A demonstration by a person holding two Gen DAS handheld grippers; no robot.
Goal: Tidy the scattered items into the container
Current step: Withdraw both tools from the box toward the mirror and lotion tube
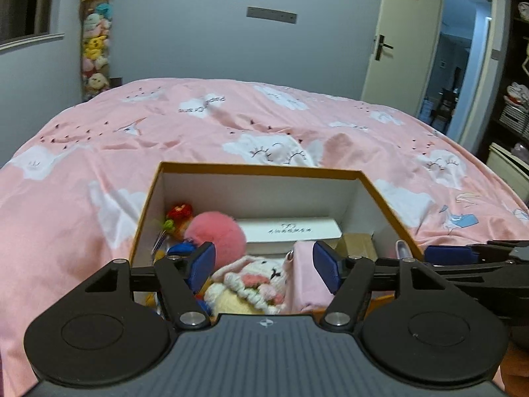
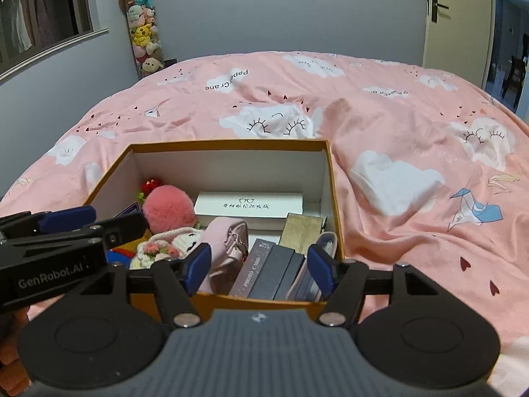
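Observation:
An orange box with white inner walls [image 1: 258, 168] [image 2: 228, 145] sits on the pink bed. It holds a pink pompom [image 1: 216, 231] [image 2: 168, 206], a crocheted bunny [image 1: 254, 281] [image 2: 165, 244], a white case [image 1: 291, 231] [image 2: 248, 203], a pink pouch [image 2: 228, 235] and dark boxes [image 2: 271, 271]. My left gripper [image 1: 264, 266] is open and empty above the box's near left part. My right gripper [image 2: 259, 264] is open and empty above the near right part, over the dark boxes. Each gripper shows at the edge of the other's view.
The pink cloud-print duvet [image 1: 297, 125] [image 2: 396, 139] spreads all around the box. A tall holder of plush toys [image 1: 96, 49] [image 2: 143, 33] stands at the far wall. A door [image 1: 396, 43] stands open at the right, with shelves [image 1: 515, 99] beside it.

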